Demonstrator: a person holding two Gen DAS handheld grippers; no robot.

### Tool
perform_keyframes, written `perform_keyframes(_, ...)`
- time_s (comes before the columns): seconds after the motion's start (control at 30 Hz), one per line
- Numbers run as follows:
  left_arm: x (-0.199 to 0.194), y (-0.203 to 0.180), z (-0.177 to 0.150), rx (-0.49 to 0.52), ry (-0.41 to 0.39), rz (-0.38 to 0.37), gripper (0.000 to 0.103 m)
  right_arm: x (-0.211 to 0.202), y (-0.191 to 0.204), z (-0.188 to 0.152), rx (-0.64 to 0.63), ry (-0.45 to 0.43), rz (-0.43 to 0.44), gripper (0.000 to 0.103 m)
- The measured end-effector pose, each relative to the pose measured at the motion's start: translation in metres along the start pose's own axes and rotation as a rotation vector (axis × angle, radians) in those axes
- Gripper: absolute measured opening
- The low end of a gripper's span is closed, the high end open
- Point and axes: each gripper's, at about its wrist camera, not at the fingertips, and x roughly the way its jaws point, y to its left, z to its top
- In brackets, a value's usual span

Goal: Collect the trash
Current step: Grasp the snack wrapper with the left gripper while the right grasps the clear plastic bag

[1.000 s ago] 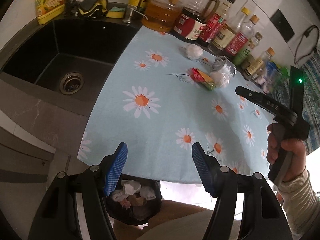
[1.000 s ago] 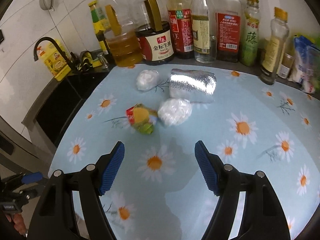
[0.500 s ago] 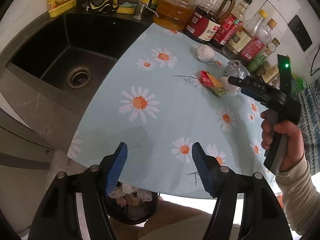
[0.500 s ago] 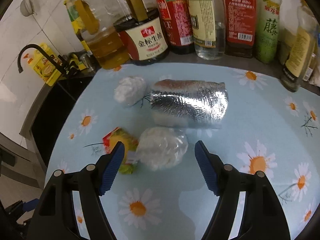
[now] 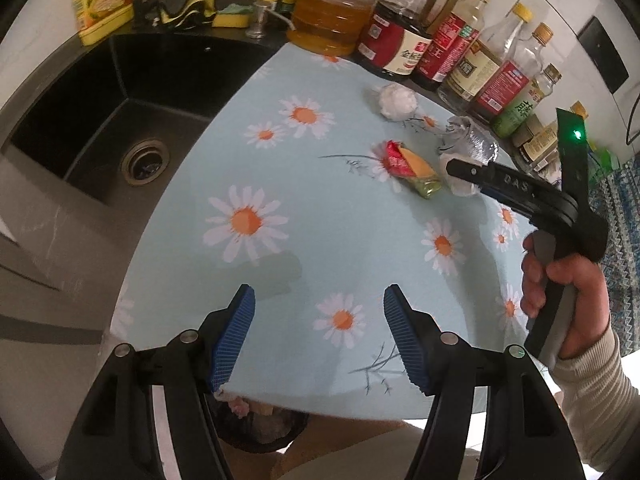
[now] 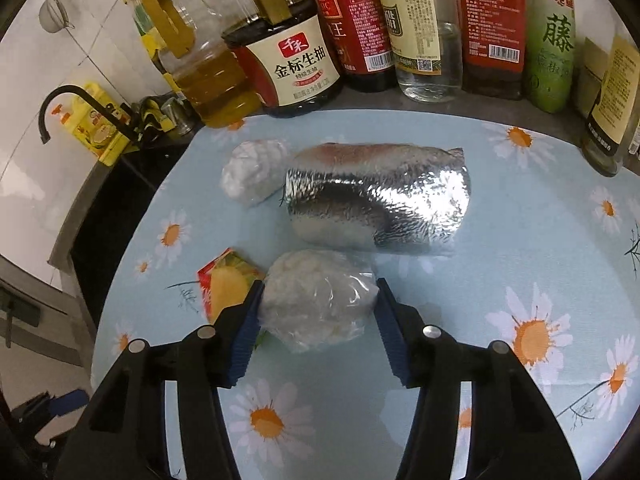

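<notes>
My right gripper (image 6: 318, 304) stands around a white crumpled wad in clear plastic (image 6: 320, 300) on the daisy tablecloth (image 6: 500, 280); both blue pads touch its sides, closing on it. Beside it lie a red-yellow snack wrapper (image 6: 226, 284), a silver foil bag (image 6: 380, 200) and a second white wad (image 6: 254, 176). My left gripper (image 5: 318, 340) is open and empty above the table's near edge. In the left wrist view the right gripper (image 5: 460, 170) reaches the trash cluster. A black trash bin (image 5: 256, 428) with trash sits below the table edge.
Sauce and oil bottles (image 6: 296, 60) line the back of the table. A black sink (image 5: 120, 120) with a faucet (image 6: 60, 108) lies to the left. A yellow detergent bottle (image 5: 102, 0) and sponge (image 5: 230, 18) stand behind the sink.
My right gripper moved forward to the near white wad and narrowed its jaws onto it. My left gripper rose and moved over the table edge, still open.
</notes>
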Motion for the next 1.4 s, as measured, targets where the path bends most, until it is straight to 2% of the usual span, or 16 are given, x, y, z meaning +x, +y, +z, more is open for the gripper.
perform_keyframes(0.07,0.002,-0.008,0.008,0.027,0.002,-0.007,0.065,-0.006,0.001,-0.004,-0.018,-0.018,-0.012,0.055)
perform_keyframes(0.27,0.016,-0.033,0.033,0.096,0.021,-0.014,0.065,-0.025,-0.007,-0.019,-0.028,-0.054,0.030,0.055)
perform_keyframes(0.43,0.030,-0.060,0.053,0.169,0.040,-0.030,0.065,-0.043,-0.024,-0.033,-0.005,-0.070,0.062,0.055)
perform_keyframes(0.57,0.050,-0.081,0.067,0.227,0.076,-0.014,0.065,-0.056,-0.038,-0.045,0.001,-0.087,0.076,0.055)
perform_keyframes(0.7,0.068,-0.094,0.076,0.264,0.098,0.004,0.074,-0.068,-0.053,-0.058,0.009,-0.097,0.087,0.055)
perform_keyframes(0.93,0.091,-0.105,0.095,0.272,0.133,0.016,0.074,-0.085,-0.070,-0.068,0.015,-0.120,0.094,0.055)
perform_keyframes(1.4,0.129,-0.111,0.117,0.262,0.189,0.104,0.074,-0.089,-0.089,-0.073,-0.005,-0.120,0.125,0.055)
